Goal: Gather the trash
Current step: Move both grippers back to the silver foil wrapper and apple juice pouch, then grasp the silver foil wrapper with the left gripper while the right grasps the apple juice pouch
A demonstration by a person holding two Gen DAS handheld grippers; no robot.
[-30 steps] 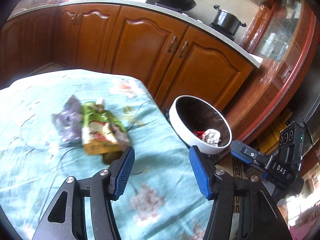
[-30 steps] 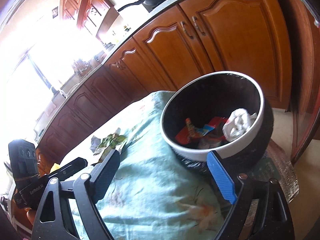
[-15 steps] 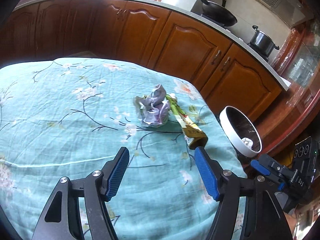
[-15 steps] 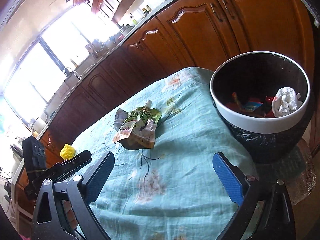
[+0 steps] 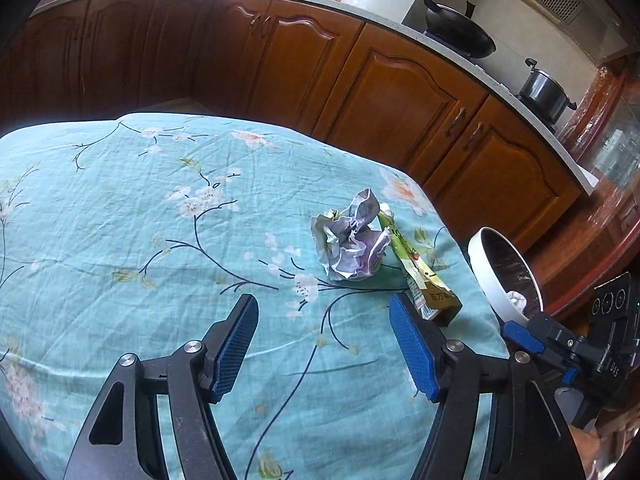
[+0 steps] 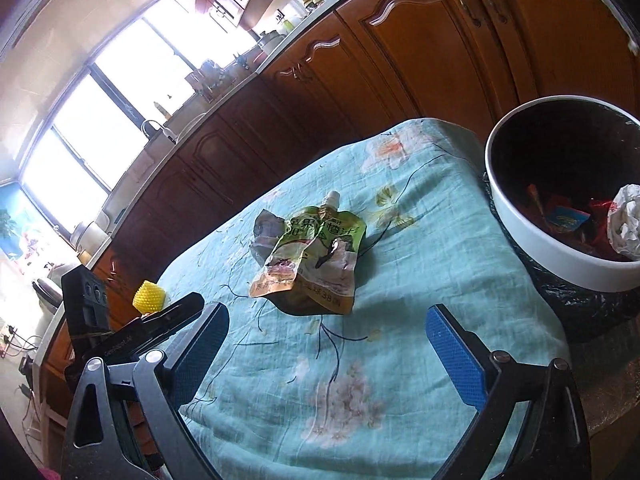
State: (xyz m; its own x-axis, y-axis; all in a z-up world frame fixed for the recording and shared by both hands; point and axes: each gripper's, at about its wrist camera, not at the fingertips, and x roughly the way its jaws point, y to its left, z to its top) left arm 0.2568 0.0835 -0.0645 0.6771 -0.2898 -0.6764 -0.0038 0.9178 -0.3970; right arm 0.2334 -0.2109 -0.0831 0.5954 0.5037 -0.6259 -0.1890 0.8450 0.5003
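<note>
While both grippers, left point(image 5: 322, 344) and right point(image 6: 326, 354), hang wide open and empty, juice pouch point(image 6: 310, 256) looks light, limp, slippery; pinch its flat lower edge. Crumpled paper point(image 5: 352, 246) touches it.

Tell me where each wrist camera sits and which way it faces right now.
Left wrist: behind the open left gripper, above the table, facing the crumpled wrapper and cabinets; the right gripper's body shows at right.
Right wrist: behind the open right gripper, facing the juice pouch and window; the left gripper's body shows at left.
Shared: juice pouch, crumpled wrapper, trash bin, table.
</note>
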